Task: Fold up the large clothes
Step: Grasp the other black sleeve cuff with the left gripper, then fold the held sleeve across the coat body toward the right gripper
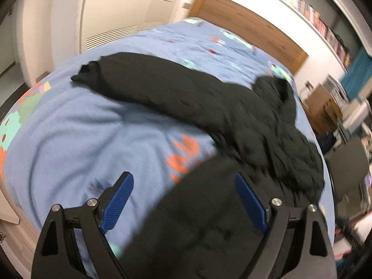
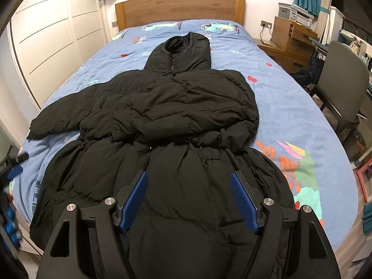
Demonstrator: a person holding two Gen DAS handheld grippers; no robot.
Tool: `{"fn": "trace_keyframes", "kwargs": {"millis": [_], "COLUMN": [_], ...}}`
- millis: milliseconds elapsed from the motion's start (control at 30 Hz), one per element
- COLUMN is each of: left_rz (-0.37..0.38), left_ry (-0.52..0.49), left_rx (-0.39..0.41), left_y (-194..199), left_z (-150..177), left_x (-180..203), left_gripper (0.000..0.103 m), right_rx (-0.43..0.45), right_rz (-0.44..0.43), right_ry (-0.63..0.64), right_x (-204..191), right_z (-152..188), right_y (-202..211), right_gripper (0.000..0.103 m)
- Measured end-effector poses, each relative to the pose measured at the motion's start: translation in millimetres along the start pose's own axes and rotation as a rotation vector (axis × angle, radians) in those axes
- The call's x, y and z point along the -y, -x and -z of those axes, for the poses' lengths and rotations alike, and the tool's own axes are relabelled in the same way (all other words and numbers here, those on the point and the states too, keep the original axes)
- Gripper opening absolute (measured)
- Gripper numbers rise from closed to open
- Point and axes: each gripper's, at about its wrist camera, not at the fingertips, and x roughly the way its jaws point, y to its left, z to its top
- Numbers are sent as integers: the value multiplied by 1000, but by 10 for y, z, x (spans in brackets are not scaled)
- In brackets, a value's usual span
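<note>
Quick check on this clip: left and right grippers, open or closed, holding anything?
Left gripper: open, fingers spread above the black coat, holding nothing.
Right gripper: open, fingers spread over the coat's lower half, holding nothing.

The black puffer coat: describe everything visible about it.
The black puffer coat is quilted, with a matte padded shell, a hood towards the headboard, a front zip and a gathered waist. It lies flat, front up, on the blue patterned duvet; one sleeve is folded across the chest, the other stretched sideways. Neither open gripper touches it.
</note>
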Motion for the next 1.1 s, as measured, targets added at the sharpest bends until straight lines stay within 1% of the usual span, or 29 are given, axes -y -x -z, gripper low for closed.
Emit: {"fn": "trace_keyframes", "kwargs": {"millis": [67,233,300,400,533,600,633,667,733,767,800,833,867,900,933,1033,1100], "left_rz": [-14,-85,-91,-91,-45,-1,18,55,82,95,107,118,121,132,149,187,189], "left_ry": [44,161,202,302,411,495,525,570,604,611,613,615,622,630,638,643,618], "left_rx": [15,40,36,16,-18,-46,-49,-37,-17,-7,-3,-5,-16,-22,-21,3,13], "left_y": [-105,-426,-563,-826,-1129,-1323,-1375,-1435,-1485,-1502,-1516,-1542,-1577,-1603,-1617,-1591,-1527], "left_z": [-271,-887,-1048,-1262,-1386,-1408,-1399,-1394,-1404,-1410,-1415,-1423,-1423,-1419,-1402,-1398,-1421], "left_x": [-247,-852,-1054,-1397,-1686,-1827,-1863,-1920,-1955,-1953,-1944,-1939,-1931,-1925,-1927,-1900,-1829], "left_gripper": [89,89,89,89,89,87,87,87,85,82,72,55,47,35,28,17,14], "right_rx": [-9,-34,-44,-58,-72,-76,-78,-78,-81,-82,-83,-83,-84,-84,-85,-84,-81], "right_rz": [0,8,18,34,53,63,66,70,78,81,85,88,91,93,93,92,89], "right_ry": [6,11,5,-15,-33,-37,-37,-35,-31,-31,-36,-39,-46,-52,-56,-67,-68], "right_x": [-33,-38,-8,68,162,195,210,218,244,255,282,301,336,360,379,443,466], "right_z": [-21,-46,-51,-52,-57,-60,-61,-60,-56,-56,-51,-47,-38,-30,-26,2,11], "right_y": [-54,-183,-231,-293,-348,-366,-369,-370,-374,-378,-376,-374,-371,-368,-363,-345,-326], "right_gripper": [72,72,72,72,72,72,72,72,72,72,72,72,72,72,72,72,72]}}
